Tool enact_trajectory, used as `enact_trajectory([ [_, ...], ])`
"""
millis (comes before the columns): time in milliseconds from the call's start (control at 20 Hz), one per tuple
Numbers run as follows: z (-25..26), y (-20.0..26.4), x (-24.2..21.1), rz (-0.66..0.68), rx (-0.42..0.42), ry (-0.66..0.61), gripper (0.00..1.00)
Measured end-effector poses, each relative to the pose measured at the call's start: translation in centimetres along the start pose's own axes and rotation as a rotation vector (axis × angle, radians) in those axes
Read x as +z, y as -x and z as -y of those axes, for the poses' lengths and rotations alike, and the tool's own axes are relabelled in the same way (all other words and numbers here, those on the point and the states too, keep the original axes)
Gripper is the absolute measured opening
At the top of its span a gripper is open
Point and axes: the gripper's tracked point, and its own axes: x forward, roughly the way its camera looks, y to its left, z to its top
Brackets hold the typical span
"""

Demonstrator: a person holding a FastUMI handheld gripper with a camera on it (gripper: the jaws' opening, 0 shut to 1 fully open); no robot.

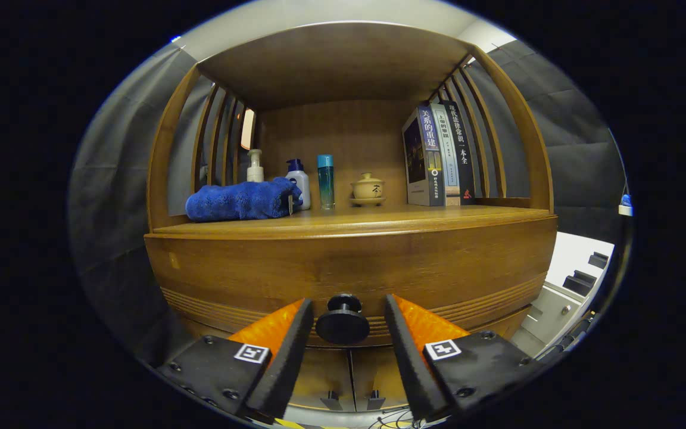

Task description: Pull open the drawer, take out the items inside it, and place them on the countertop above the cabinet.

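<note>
1. The wooden cabinet [349,262] takes up most of the gripper view; its drawer front [355,271] is closed, so whatever lies inside is hidden.
2. The countertop [379,219] above the drawer carries a row of things under an upper shelf, with slatted sides to left and right.
3. Upright books [438,156] stand at the right end.
4. A folded blue towel [240,201] lies at the left, partly covering a pump bottle [254,167] and a white bottle [299,182] behind it.
5. A teal bottle [326,181] and a small lidded cup [368,188] stand mid-shelf.
6. The gripper [343,319] is spread apart, its fingers flanking the black drawer knob [343,320] without touching it.
7. Grey cloth walls surround the cabinet; pale furniture at the right is cut off.
</note>
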Motion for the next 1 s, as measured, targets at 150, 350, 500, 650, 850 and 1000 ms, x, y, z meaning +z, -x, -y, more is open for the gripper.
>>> enact_trajectory([
  [150, -0.7, -0.2, -0.3, 0.001, 0.017, 0.016, 0.63],
  [350, -0.4, 0.0, -0.6, -0.008, 0.012, -0.036, 0.49],
  [500, -0.2, -0.2, -0.4, -0.006, -0.004, -0.050, 0.42],
  [650, -0.5, 0.4, -0.5, -0.002, -0.005, -0.049, 0.43],
  [850, -0.5, 2.6, -0.8, 0.001, -0.010, -0.051, 0.42],
  [1000, -0.5, 4.8, -1.0, -0.004, -0.004, -0.059, 0.42],
])
